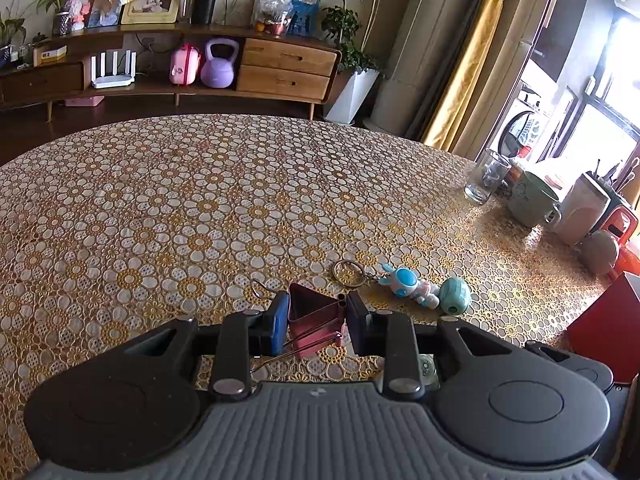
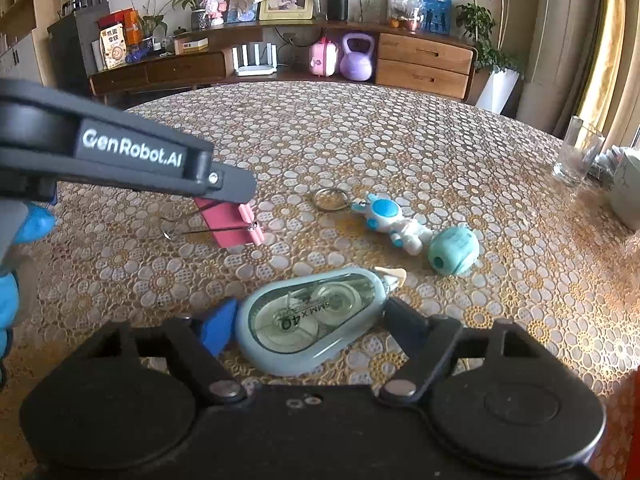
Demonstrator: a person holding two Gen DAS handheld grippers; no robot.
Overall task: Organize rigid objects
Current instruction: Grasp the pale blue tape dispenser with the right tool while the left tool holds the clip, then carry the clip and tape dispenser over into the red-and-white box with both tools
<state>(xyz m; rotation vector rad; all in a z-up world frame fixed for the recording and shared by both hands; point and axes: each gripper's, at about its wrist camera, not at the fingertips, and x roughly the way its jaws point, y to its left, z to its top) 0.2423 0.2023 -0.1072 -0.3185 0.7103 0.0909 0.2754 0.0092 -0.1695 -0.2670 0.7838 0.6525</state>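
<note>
Left tool (image 1: 316, 320): clenched on the pink binder clip (image 1: 312, 316), lower centre of frame.
Right tool (image 2: 308, 320): released, straddling the correction tape (image 2: 308, 320) on the table (image 2: 360, 140).

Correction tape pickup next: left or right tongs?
Right. The right tongs are open with the correction tape already between the fingers. The left tongs are shut on the red binder clip, so busy.

Left gripper (image 1: 316, 320): black linkage arms, silver pivot screws, blue pad, ribbed grey housing behind the arms. Right gripper (image 2: 308, 320): black body. White "GenRobot.AI" lettering on the left gripper's arm.
</note>
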